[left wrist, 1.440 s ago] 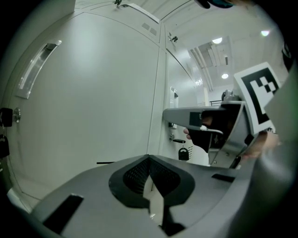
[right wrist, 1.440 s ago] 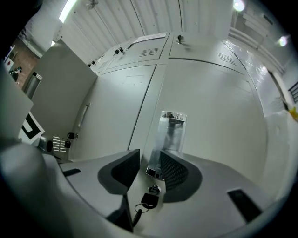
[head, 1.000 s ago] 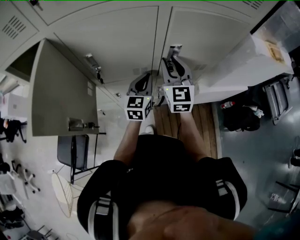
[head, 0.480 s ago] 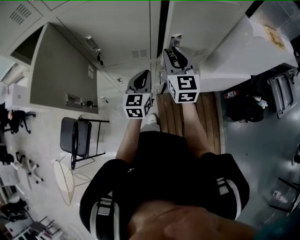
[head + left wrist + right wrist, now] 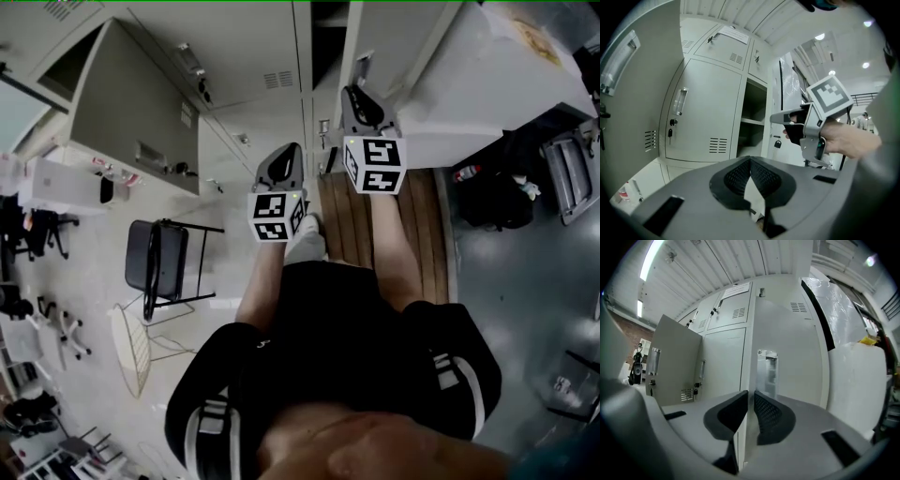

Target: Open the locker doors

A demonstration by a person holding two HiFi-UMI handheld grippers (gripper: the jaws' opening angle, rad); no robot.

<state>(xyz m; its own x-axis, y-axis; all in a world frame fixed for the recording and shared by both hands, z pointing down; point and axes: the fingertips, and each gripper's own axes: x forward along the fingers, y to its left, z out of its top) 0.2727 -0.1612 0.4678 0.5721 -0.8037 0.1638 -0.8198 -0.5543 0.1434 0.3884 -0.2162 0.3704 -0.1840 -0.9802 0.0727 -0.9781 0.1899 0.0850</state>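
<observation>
Grey lockers fill the top of the head view. My right gripper [image 5: 354,94] [image 5: 751,397] is at the free edge of the right-hand locker door [image 5: 394,42] [image 5: 787,380]. Its jaws are closing, and the thin door edge runs straight up between the pads, which sit against it. The door's clear handle [image 5: 767,371] is just above the jaws. A dark gap [image 5: 323,33] shows beside this door, with a shelf [image 5: 752,122] inside. My left gripper [image 5: 286,155] [image 5: 750,161] hangs lower and to the left, shut with nothing in it. Another locker door [image 5: 131,103] at the left stands wide open.
A big white block [image 5: 497,94] stands right of the lockers. Wooden boards [image 5: 347,220] lie under the person's feet. A black folding chair [image 5: 155,262] stands at the left, a black bag [image 5: 492,202] at the right, and chair bases [image 5: 47,328] at the far left.
The right-hand locker door has swung outward and the dark gap beside it has widened. My right gripper has moved up along with the door. The left gripper stays shut below.
</observation>
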